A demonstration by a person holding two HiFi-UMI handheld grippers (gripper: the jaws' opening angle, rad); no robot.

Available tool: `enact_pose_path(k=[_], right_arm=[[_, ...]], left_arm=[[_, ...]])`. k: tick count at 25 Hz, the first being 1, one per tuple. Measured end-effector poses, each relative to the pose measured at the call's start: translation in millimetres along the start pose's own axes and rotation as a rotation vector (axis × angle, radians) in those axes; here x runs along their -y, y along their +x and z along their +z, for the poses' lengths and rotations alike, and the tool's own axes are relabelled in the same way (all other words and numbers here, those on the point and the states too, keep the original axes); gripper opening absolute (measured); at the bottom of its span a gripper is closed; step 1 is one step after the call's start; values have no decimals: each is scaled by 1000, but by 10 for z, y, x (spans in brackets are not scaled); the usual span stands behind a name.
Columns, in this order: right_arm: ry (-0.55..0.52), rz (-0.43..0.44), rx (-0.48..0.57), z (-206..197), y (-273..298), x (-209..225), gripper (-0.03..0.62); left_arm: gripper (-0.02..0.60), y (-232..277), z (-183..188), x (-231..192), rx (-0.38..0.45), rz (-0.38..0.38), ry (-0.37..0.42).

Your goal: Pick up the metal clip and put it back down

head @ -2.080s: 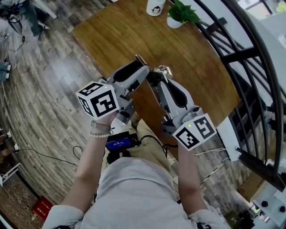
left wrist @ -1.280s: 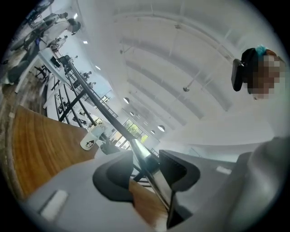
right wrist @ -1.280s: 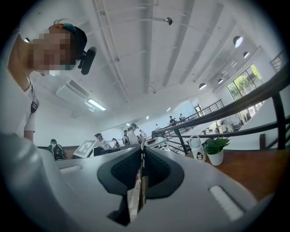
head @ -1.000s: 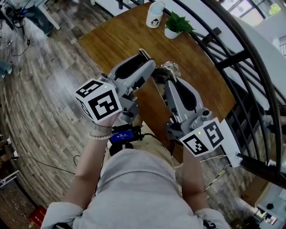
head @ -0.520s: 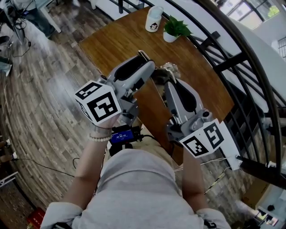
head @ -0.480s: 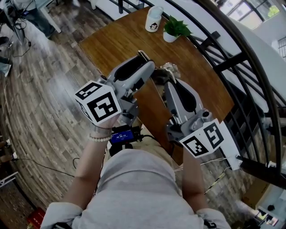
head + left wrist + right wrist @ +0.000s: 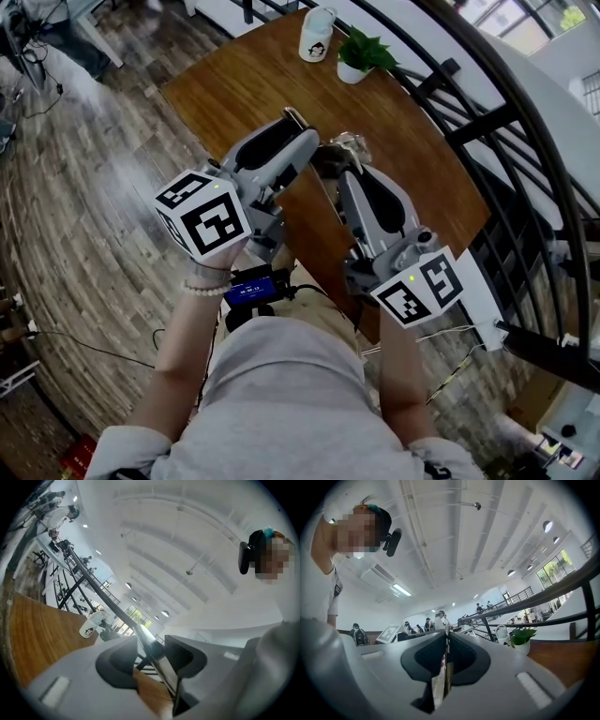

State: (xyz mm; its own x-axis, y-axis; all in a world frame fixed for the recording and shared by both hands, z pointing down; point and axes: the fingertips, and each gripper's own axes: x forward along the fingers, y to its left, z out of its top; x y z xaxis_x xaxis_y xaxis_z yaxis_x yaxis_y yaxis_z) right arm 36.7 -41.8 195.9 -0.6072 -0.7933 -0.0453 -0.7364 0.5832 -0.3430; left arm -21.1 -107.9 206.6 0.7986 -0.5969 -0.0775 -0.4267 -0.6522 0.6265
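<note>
I hold both grippers level above the near end of a brown wooden table (image 7: 234, 84), tips close together. My right gripper (image 7: 336, 155) is shut on a small shiny metal clip (image 7: 345, 143) that juts past its tip. In the right gripper view the clip (image 7: 446, 667) shows as thin plates pinched between the dark pads. My left gripper (image 7: 292, 127) is closed on a thin bright metal strip (image 7: 154, 660), which pokes out beyond its tip. That strip lies against one finger (image 7: 183, 654), with a sliver of table showing beside it.
A white mug (image 7: 317, 33) and a small potted plant (image 7: 361, 52) stand at the table's far end. A black railing (image 7: 487, 122) curves along the right side, and plank flooring lies to the left. A device with a blue screen (image 7: 251, 291) hangs at the person's waist.
Both grippers keep their grips and their places relative to each other. Only the head view has shifted a little over the table.
</note>
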Motion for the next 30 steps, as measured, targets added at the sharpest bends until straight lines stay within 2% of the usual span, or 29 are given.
enact_pose_path(k=[18,30], right_arm=[[67,-55,-96,-461,66,368,51],[149,-94,-162,-908,194,657,51]], left_arm=[[181,170,-455,-466,-94,37,-83],[183,235,-818,-936,-160,83,-149]])
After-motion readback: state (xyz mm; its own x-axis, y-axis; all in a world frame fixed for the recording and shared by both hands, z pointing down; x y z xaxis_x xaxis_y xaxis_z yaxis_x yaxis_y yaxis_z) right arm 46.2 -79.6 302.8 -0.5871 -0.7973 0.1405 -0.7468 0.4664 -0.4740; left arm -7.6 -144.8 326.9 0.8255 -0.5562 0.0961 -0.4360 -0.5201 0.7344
